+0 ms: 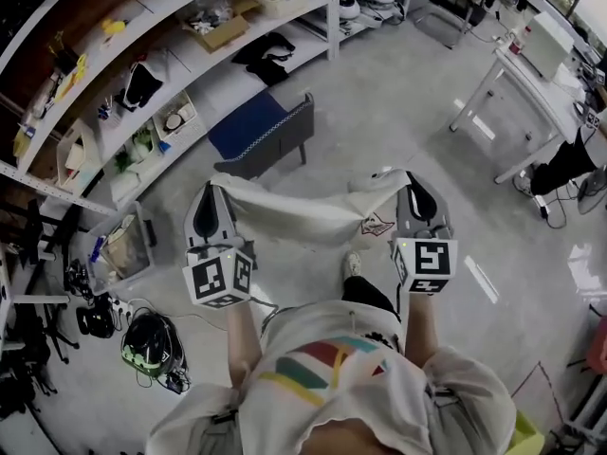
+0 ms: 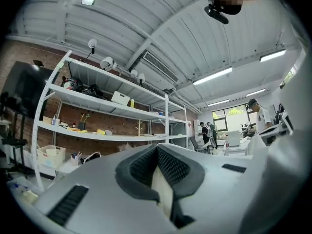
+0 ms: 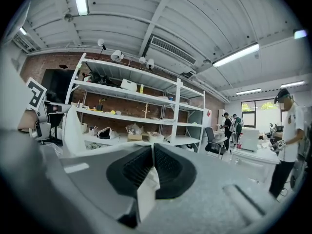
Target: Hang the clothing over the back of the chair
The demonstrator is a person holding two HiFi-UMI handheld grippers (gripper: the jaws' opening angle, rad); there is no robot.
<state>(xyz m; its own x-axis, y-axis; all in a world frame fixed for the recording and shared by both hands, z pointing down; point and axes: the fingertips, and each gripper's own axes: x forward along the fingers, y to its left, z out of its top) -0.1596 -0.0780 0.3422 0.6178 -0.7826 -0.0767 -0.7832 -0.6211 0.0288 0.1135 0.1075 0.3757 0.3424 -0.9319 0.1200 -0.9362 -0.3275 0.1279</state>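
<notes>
The head view alone showed the white fabric garment stretched between left gripper and right gripper, near the grey, blue-seated chair; each gripper view showed jaws clamped on it. Beneath lay pale grey floor, white shelving alongside.

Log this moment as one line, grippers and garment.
left gripper: shut on white cloth garment | right gripper: shut on garment | garment: spread between both | blue-seated grey chair: beyond garment, back bare | hang: pending
</notes>
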